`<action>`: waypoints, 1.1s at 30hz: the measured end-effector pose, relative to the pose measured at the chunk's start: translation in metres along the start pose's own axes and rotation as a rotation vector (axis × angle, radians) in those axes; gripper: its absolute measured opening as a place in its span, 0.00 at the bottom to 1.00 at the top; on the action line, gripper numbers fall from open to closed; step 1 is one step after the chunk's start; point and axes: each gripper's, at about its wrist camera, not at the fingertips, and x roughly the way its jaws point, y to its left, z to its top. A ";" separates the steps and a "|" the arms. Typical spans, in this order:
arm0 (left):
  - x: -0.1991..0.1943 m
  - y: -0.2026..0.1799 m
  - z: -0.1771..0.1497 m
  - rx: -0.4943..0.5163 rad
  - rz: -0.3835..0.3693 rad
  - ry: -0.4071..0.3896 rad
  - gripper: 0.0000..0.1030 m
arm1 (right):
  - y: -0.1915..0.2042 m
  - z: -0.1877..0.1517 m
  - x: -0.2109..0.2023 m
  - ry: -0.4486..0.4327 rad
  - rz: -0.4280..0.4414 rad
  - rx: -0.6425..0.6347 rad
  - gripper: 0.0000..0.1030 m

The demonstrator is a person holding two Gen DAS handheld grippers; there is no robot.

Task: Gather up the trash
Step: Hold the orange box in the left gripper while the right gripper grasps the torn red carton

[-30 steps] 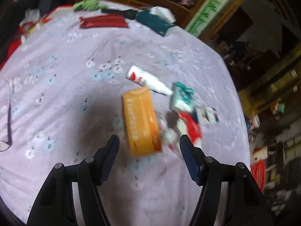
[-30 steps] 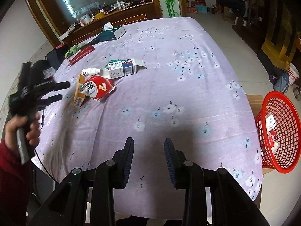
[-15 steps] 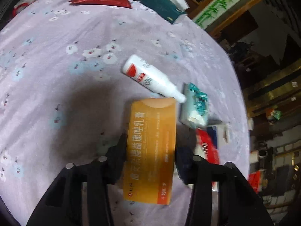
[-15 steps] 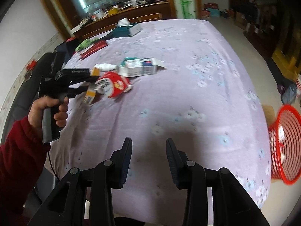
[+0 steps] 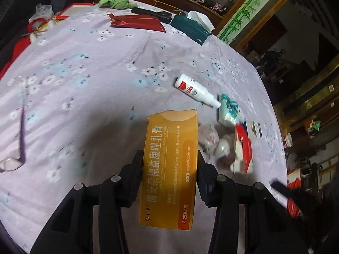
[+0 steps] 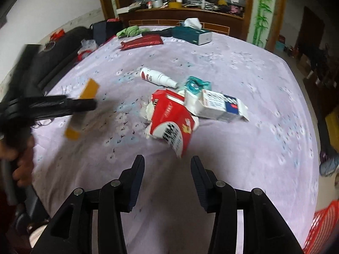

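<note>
Looking along the left tool (image 5: 169,158), both fingers press the long sides of an orange box (image 5: 170,167), which is held clear above the lilac flowered cloth of the tabletop (image 5: 84,80). Past the box, toward the right edge, lies the litter: a white spray bottle (image 5: 196,90) on its side, its nozzle touching a teal packet (image 5: 228,110), then a clear crumpled wrapper (image 5: 208,137) and a torn red carton (image 5: 243,148). Along the far edge sit a green cloth (image 5: 116,1), a red pouch (image 5: 137,22) and a teal tissue box (image 5: 190,29).

From the right tool (image 6: 167,170), the fingers stand wide apart with nothing between them, hovering over the near edge of the tabletop (image 6: 264,148). Just beyond them is the red carton (image 6: 169,120), leaning on a white and blue box (image 6: 222,105), with the teal packet (image 6: 196,84) and spray bottle (image 6: 157,77) behind. Near the left edge, a hand (image 6: 17,158) grips the left tool (image 6: 84,105), blurred, holding the orange box (image 6: 82,110) tilted above the cloth. A red basket (image 6: 324,226) shows off the near right corner.
</note>
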 end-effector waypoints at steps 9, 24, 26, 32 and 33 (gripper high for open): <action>-0.021 0.007 -0.024 0.037 -0.012 -0.004 0.43 | 0.020 0.010 0.051 0.007 -0.139 -0.140 0.47; -0.027 -0.040 -0.048 0.192 0.030 -0.048 0.43 | -0.014 0.004 -0.013 -0.127 -0.059 0.173 0.08; -0.030 -0.050 -0.051 0.216 0.033 -0.059 0.43 | -0.019 -0.004 -0.027 -0.126 -0.023 0.224 0.08; -0.038 -0.085 -0.065 0.287 0.032 -0.074 0.43 | -0.043 -0.041 -0.058 -0.098 0.053 0.364 0.08; -0.040 -0.093 -0.068 0.301 0.032 -0.077 0.43 | -0.048 -0.048 -0.064 -0.098 0.057 0.387 0.08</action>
